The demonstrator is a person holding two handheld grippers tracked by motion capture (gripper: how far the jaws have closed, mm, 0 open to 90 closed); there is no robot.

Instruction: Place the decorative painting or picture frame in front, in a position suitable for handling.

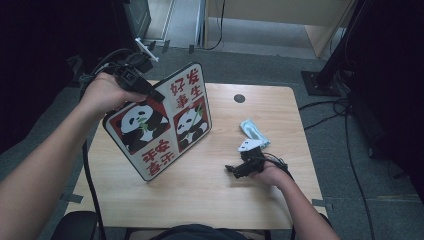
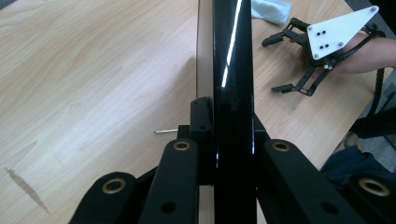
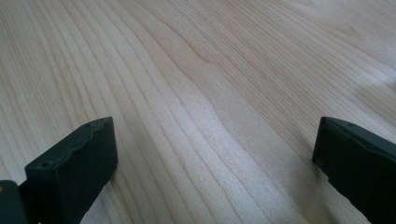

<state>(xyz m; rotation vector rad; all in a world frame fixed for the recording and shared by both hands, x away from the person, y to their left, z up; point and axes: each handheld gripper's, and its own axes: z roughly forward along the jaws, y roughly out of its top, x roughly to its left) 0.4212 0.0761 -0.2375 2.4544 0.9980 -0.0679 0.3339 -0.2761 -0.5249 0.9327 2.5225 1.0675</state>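
Fingers (image 2: 201, 135) clamping panda board (image 1: 159, 120), table (image 1: 210, 185) beneath

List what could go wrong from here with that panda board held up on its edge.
1. The left gripper pinches the panda board only at its top edge, so the tilted board could swing or slip out.
2. Its lower corner seems to rest on the table; it might slide on the smooth wood.
3. The right gripper rests open, apart from the board, so nothing would catch a fall toward the light blue cloth.
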